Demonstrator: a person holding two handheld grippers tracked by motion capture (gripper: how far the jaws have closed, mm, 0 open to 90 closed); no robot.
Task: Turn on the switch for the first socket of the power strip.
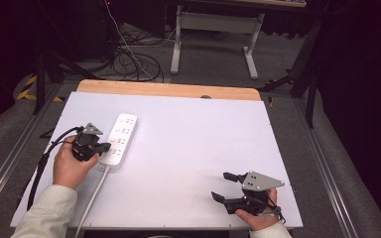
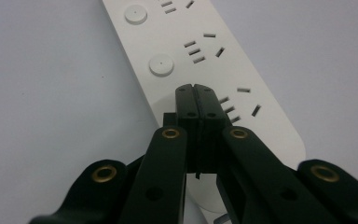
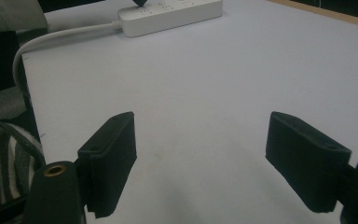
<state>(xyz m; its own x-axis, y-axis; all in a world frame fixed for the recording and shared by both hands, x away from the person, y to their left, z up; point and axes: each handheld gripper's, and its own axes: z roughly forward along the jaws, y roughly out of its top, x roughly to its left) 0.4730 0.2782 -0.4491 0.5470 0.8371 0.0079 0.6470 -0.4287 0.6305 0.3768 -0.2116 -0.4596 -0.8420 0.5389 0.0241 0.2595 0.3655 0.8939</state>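
Left gripper (image 2: 196, 88) fingers pressed together, tips over power strip (image 2: 205, 70) near its button (image 2: 161, 65); press squarely, gently. Right gripper (image 3: 200, 149) fingers wide, idle above surface (image 1: 188, 148).

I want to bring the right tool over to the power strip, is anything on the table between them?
Nothing visible. Between the right tool and the power strip lies only bare white table. The left tool is shut and already sits over the strip's near end, by its cord.
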